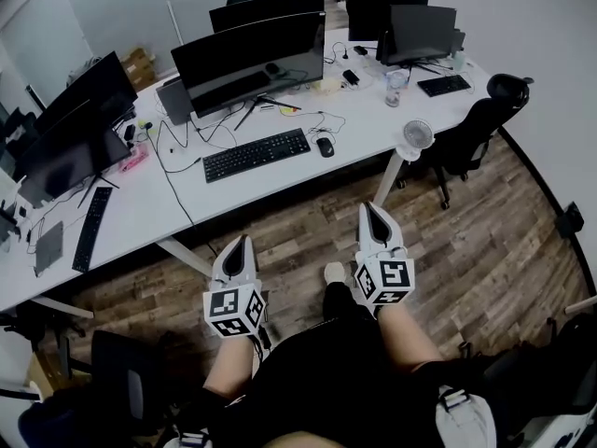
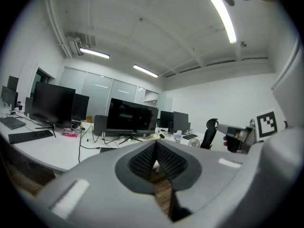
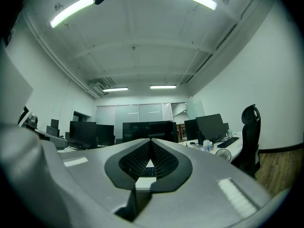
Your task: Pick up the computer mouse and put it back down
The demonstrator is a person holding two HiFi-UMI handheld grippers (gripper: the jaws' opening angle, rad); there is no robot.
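The black computer mouse lies on the white desk, just right of a black keyboard. Both grippers hang over the wooden floor, well short of the desk's near edge. My left gripper is shut with nothing between its pads; its tips meet in the left gripper view. My right gripper is also shut and empty, tips touching in the right gripper view. Each points towards the desk, roughly level.
A wide curved monitor stands behind the keyboard, with cables around it. More monitors and a second keyboard fill the left. A small white fan sits at the desk edge beside a black chair.
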